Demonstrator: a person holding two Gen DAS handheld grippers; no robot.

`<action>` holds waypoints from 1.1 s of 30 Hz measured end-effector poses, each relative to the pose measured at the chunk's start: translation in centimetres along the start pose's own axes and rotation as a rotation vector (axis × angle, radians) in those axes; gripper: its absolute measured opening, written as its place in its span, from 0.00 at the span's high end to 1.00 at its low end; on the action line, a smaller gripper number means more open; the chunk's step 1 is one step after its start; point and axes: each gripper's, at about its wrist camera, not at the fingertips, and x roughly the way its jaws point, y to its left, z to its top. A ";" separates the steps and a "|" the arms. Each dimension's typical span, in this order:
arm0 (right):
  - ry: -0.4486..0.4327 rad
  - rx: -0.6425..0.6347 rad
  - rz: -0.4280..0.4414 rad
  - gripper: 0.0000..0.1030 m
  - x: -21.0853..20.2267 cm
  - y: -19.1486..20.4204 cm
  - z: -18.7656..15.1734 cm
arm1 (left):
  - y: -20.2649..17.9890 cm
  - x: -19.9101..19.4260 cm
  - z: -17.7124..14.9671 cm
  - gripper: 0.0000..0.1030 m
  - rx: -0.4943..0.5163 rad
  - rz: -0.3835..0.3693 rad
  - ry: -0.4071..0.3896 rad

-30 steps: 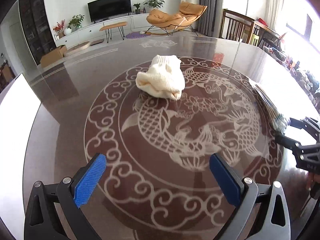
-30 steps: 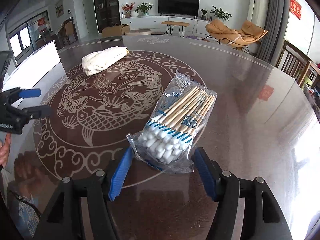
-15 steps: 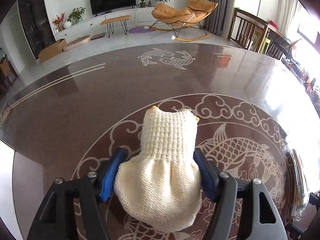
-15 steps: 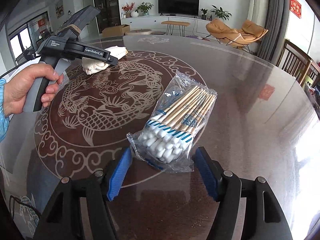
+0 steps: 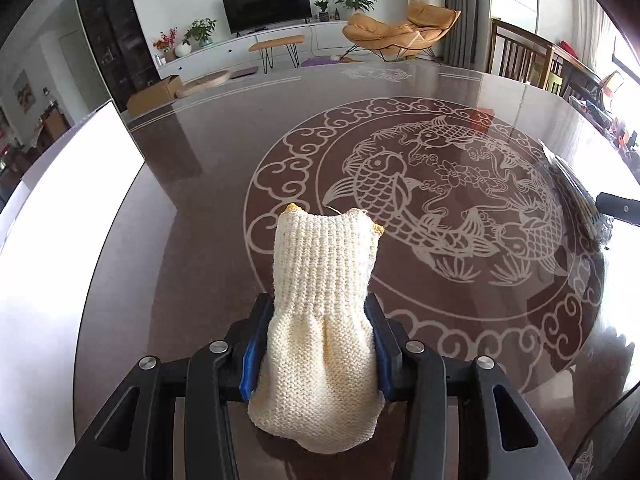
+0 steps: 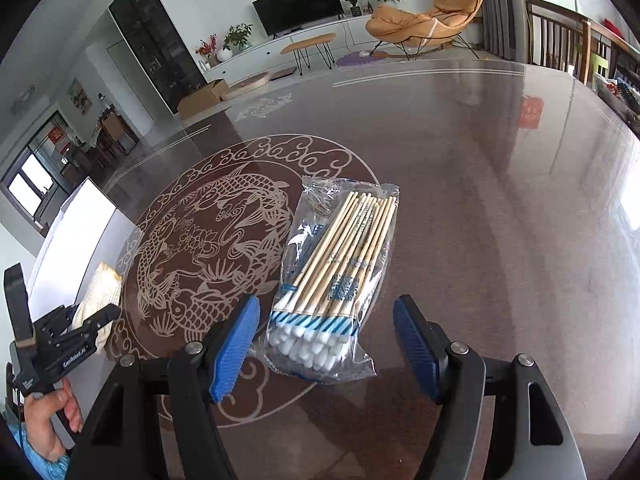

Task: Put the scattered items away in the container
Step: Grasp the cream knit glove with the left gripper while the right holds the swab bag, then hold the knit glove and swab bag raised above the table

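My left gripper [image 5: 316, 344] is shut on a cream knitted glove [image 5: 324, 300] and holds it above the dark table; the glove [image 6: 98, 300] and the left gripper [image 6: 86, 326] also show at the far left of the right wrist view. My right gripper [image 6: 326, 344] is open, its blue pads on either side of a clear bag of cotton swabs [image 6: 340, 276] lying on the table. The bag's edge [image 5: 580, 196] shows at the right of the left wrist view. A white container [image 5: 60, 208] stands at the table's left edge.
The round dark table [image 5: 460, 92] has a pale fish pattern [image 5: 420, 200] in its middle. The white container also shows in the right wrist view [image 6: 76, 240]. Wooden chairs [image 5: 528, 56] stand beyond the far right edge.
My left gripper has closed on the glove, lifted it and swung left toward the white container. My right gripper has turned a little but stays open around the swab bag.
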 end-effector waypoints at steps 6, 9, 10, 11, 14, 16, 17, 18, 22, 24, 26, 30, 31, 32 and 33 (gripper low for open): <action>-0.007 -0.089 -0.195 0.28 3.0 2.6 0.8 | 1.7 0.5 -0.9 0.37 -0.103 -0.004 -0.003; -0.041 -0.141 -0.248 0.27 3.3 3.8 0.3 | 2.9 1.2 -1.2 0.18 -0.155 -0.010 0.010; -0.055 -0.133 -0.238 0.26 3.2 3.8 0.2 | 3.0 1.3 -1.3 0.16 -0.157 -0.016 0.010; -0.061 -0.135 -0.240 0.26 3.1 3.8 0.1 | 3.0 1.5 -1.4 0.11 -0.149 -0.016 0.014; -0.060 -0.135 -0.239 0.26 3.0 3.7 0.0 | 2.4 2.2 -1.2 0.00 -0.121 -0.033 0.032; -0.060 -0.135 -0.239 0.25 2.9 3.7 0.0 | 2.3 2.1 -1.5 0.00 -0.123 -0.035 0.033; -0.060 -0.134 -0.239 0.25 2.9 3.7 0.0 | 2.3 2.0 -1.4 0.00 -0.123 -0.036 0.033; -0.060 -0.134 -0.239 0.25 2.9 3.7 0.0 | 2.2 2.0 -1.5 0.00 -0.123 -0.036 0.033; -0.060 -0.135 -0.240 0.26 2.9 3.6 0.1 | 2.3 2.0 -1.5 0.00 -0.122 -0.038 0.032; -0.060 -0.135 -0.239 0.26 2.9 3.7 0.1 | 2.4 2.1 -1.5 0.00 -0.122 -0.038 0.032; -0.060 -0.135 -0.239 0.26 2.9 3.6 0.1 | 2.4 2.1 -1.5 0.00 -0.122 -0.038 0.032; -0.060 -0.135 -0.239 0.26 2.9 3.6 0.1 | 2.4 2.1 -1.5 0.00 -0.123 -0.038 0.032; -0.060 -0.135 -0.239 0.26 2.9 3.6 0.1 | 2.4 2.1 -1.5 0.00 -0.123 -0.038 0.032; -0.060 -0.135 -0.239 0.25 2.9 3.6 0.1 | 2.4 2.1 -1.6 0.00 -0.122 -0.038 0.032; -0.060 -0.135 -0.238 0.25 2.9 3.7 0.1 | 2.4 2.1 -1.6 0.00 -0.122 -0.038 0.032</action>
